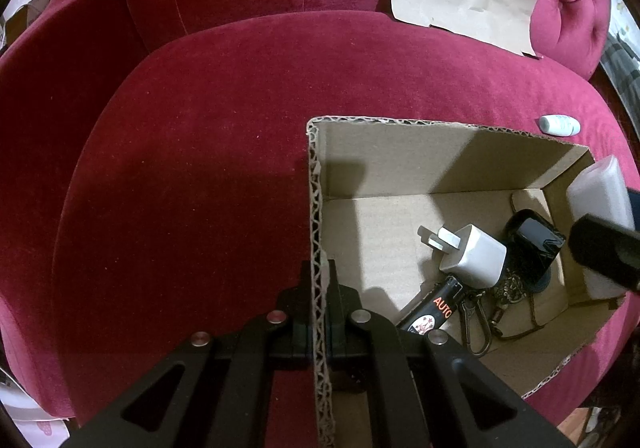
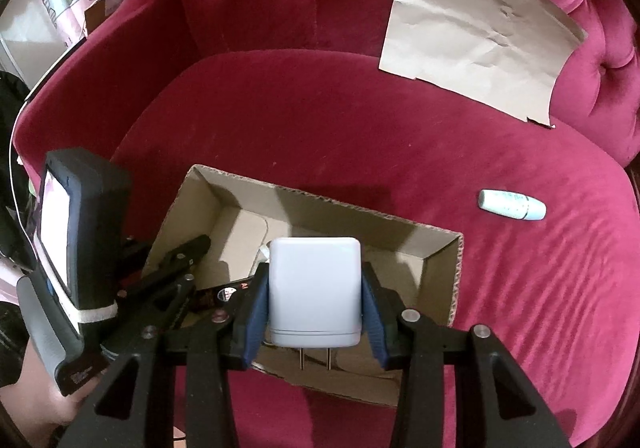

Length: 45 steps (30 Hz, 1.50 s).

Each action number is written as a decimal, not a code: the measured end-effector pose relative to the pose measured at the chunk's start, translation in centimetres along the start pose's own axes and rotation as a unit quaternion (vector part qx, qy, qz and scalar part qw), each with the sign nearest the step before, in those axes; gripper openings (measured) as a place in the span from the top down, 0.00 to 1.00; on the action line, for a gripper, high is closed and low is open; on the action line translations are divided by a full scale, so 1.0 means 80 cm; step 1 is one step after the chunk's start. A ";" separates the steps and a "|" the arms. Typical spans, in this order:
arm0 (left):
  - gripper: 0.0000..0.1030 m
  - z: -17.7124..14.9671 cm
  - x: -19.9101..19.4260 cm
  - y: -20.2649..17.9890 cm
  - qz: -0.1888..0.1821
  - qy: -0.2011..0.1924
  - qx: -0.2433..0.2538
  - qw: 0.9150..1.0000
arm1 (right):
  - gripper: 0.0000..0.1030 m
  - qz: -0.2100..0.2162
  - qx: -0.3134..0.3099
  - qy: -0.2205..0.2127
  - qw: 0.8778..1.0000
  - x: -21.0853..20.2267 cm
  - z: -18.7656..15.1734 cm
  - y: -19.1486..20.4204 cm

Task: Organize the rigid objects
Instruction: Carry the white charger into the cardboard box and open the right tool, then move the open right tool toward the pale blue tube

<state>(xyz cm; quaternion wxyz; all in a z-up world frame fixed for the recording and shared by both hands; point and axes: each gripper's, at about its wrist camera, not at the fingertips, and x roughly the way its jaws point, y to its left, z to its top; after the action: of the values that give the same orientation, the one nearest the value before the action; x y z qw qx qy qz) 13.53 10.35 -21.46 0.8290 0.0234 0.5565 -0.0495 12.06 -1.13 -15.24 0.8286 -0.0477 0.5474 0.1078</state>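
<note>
An open cardboard box [image 1: 400, 143] sits on a red velvet sofa seat [image 1: 180, 167]. My left gripper [image 1: 320, 312] is shut on the box's left wall. Inside lie a white plug adapter [image 1: 472, 256], a black lighter [image 1: 432, 308], a black case [image 1: 534, 244] and a key ring [image 1: 476, 324]. My right gripper [image 2: 314, 296] is shut on a large white charger [image 2: 314, 288], prongs toward the camera, above the box [image 2: 440, 232]. The charger and right gripper also show in the left wrist view [image 1: 600, 199]. A small white tube [image 2: 512, 205] lies on the seat right of the box.
A sheet of brown paper [image 2: 472, 39] leans on the tufted sofa back. The left hand-held unit with its screen [image 2: 76, 240] is at the box's left side. A sofa armrest [image 1: 40, 107] rises on the left.
</note>
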 end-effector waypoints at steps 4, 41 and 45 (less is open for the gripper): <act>0.97 0.000 0.000 0.000 0.000 0.000 0.000 1.000 | 0.56 0.003 0.003 0.002 1.000 0.006 -0.002 0.004; 0.97 0.000 0.000 0.002 -0.002 0.000 0.003 1.000 | 0.00 -0.009 0.038 -0.018 0.999 0.006 -0.002 -0.010; 0.97 0.000 0.000 0.002 -0.002 0.000 0.003 1.000 | 0.00 -0.011 0.037 -0.019 0.999 0.005 -0.003 -0.009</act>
<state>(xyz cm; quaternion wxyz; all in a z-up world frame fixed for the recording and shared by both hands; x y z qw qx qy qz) 13.52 10.49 -21.46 0.8287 0.0248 0.5566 -0.0527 12.14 -1.86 -15.76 0.8411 -0.0206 0.5346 0.0792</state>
